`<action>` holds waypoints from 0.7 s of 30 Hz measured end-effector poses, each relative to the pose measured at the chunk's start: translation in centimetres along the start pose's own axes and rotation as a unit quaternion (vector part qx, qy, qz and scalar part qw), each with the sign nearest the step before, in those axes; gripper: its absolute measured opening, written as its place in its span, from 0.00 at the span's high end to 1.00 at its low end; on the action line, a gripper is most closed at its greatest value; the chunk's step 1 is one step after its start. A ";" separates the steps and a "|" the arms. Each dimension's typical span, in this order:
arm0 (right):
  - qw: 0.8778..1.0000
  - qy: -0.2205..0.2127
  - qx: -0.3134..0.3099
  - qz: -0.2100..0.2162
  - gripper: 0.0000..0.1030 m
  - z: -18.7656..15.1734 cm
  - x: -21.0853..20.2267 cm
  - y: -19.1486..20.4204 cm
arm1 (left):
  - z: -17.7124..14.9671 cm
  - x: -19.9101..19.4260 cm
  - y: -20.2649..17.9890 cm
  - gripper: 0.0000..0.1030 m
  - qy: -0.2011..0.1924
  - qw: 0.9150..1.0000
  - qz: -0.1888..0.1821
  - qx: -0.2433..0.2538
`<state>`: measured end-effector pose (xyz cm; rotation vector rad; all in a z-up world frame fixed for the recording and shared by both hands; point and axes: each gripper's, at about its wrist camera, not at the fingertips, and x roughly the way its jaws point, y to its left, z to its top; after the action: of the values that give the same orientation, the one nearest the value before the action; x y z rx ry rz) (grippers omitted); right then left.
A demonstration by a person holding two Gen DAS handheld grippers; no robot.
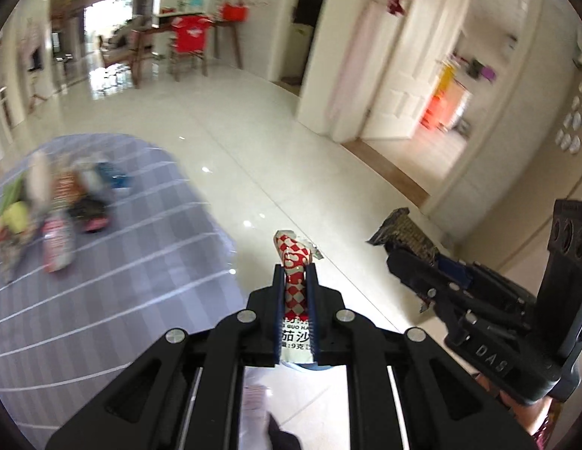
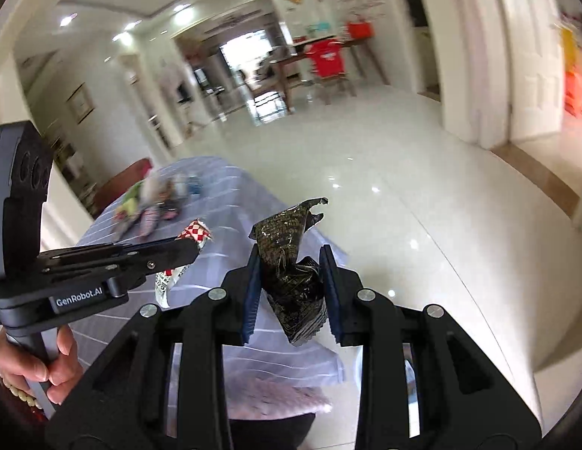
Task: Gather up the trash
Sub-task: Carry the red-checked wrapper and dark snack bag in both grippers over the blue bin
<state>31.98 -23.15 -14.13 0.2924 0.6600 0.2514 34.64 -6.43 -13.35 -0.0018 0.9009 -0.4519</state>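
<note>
My left gripper (image 1: 295, 268) is shut on a red-and-white checked sachet (image 1: 292, 257) that sticks out past its blue pads, held over the floor beside the table. My right gripper (image 2: 291, 251) is shut on a crumpled black-and-gold wrapper (image 2: 291, 262), whose torn top rises above the fingers. Each gripper shows in the other's view: the right gripper (image 1: 394, 253) with its black wrapper (image 1: 403, 232) at the right, the left gripper (image 2: 196, 249) with the checked sachet (image 2: 197, 233) at the left. A blurred pile of more wrappers (image 1: 54, 202) lies on the table.
The table wears a grey-blue cloth with white lines (image 1: 114, 285), its rounded edge just left of my grippers. Glossy white floor tiles (image 1: 253, 142) stretch ahead. A white door (image 1: 411, 75) and doorway stand right; a wooden table with a red shirt (image 1: 189, 33) stands far back. A hand (image 2: 39, 367) grips the left handle.
</note>
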 end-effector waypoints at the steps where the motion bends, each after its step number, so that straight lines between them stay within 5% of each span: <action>1: 1.000 0.000 0.011 -0.007 0.71 -0.3 -0.1 -1.3 | 0.1 1.0 -0.9 0.90 0.006 1.000 -0.005 0.006; 9: 0.996 -0.013 0.060 -0.066 0.71 -2.6 -1.9 -8.0 | 0.8 7.7 -7.3 0.85 0.052 0.997 -0.028 0.043; 10: 0.995 -0.012 0.067 -0.074 0.71 -2.8 -2.2 -8.9 | 0.9 8.4 -7.8 0.70 0.059 0.997 -0.028 0.043; 11: 0.994 -0.010 0.071 -0.081 0.71 -3.1 -2.2 -9.5 | 1.0 8.9 -8.1 0.43 0.064 0.997 -0.026 0.042; 13: 0.992 -0.008 0.082 -0.092 0.71 -3.5 -2.5 -10.8 | 1.0 9.5 -8.5 0.23 0.063 0.997 -0.011 0.036; 21: 0.991 0.004 0.100 -0.091 0.70 -4.4 -2.9 -13.0 | 0.3 10.2 -9.0 0.23 0.081 0.995 0.011 0.049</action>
<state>28.74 -35.37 -20.34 0.4214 0.7158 0.0109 36.86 -18.52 -19.16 0.1356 1.0360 -0.4796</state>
